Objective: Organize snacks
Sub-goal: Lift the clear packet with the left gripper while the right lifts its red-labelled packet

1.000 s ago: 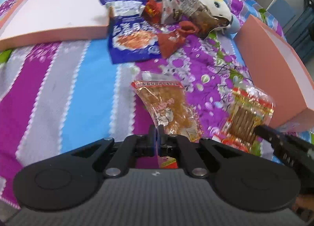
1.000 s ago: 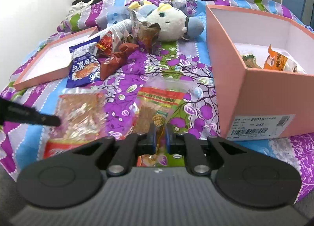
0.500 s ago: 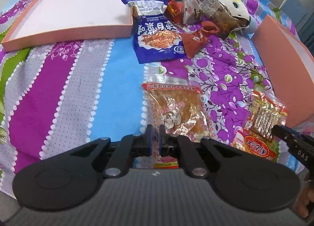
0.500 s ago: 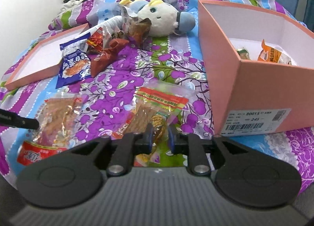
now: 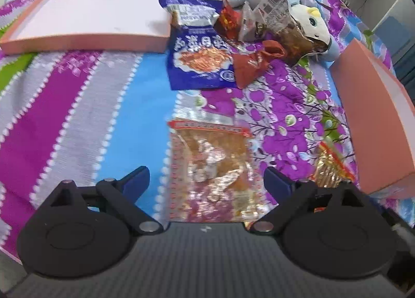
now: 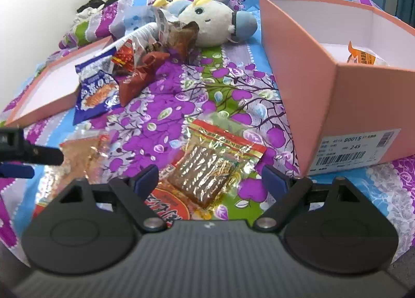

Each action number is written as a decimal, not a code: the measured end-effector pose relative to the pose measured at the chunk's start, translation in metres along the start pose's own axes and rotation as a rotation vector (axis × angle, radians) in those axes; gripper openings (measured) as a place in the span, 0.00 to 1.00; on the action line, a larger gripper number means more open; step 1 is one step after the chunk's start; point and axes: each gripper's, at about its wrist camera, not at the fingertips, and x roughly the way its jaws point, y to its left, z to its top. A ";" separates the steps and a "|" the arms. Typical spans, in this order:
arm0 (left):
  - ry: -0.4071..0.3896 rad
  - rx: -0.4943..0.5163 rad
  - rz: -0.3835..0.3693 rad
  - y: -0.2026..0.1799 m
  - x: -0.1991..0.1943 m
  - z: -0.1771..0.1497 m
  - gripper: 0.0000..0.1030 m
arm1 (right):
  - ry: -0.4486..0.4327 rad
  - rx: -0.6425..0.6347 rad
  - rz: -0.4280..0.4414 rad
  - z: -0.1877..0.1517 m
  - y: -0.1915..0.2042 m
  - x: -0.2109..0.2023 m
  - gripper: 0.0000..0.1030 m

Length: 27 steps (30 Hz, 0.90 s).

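Two fingers of the left gripper point(image 5: 206, 180) spread wide around one orange-brown snack packet point(image 5: 212, 168) on the bedspread point(image 5: 77, 116). Right view: right gripper point(image 6: 210, 177) equally wide around one red-edged snack packet point(image 6: 207, 165) beside one pink box point(image 6: 324, 85).

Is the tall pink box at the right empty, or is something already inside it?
Not empty. The right wrist view shows an orange snack packet lying inside the pink box.
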 end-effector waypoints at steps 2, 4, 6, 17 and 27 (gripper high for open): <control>0.008 -0.007 -0.009 -0.004 0.007 0.001 0.94 | -0.005 -0.001 -0.010 -0.002 0.000 0.002 0.85; 0.008 -0.006 -0.009 -0.009 0.013 0.001 0.94 | -0.004 -0.001 -0.013 -0.003 0.000 0.005 0.85; 0.012 0.008 0.001 -0.013 0.020 0.001 0.94 | 0.002 -0.007 -0.017 -0.003 0.000 0.009 0.85; 0.009 0.141 0.106 -0.032 0.051 0.006 0.98 | -0.008 -0.138 -0.046 -0.005 0.020 0.032 0.88; -0.022 0.213 0.166 -0.043 0.057 0.001 0.75 | 0.000 -0.215 -0.007 -0.003 0.026 0.032 0.63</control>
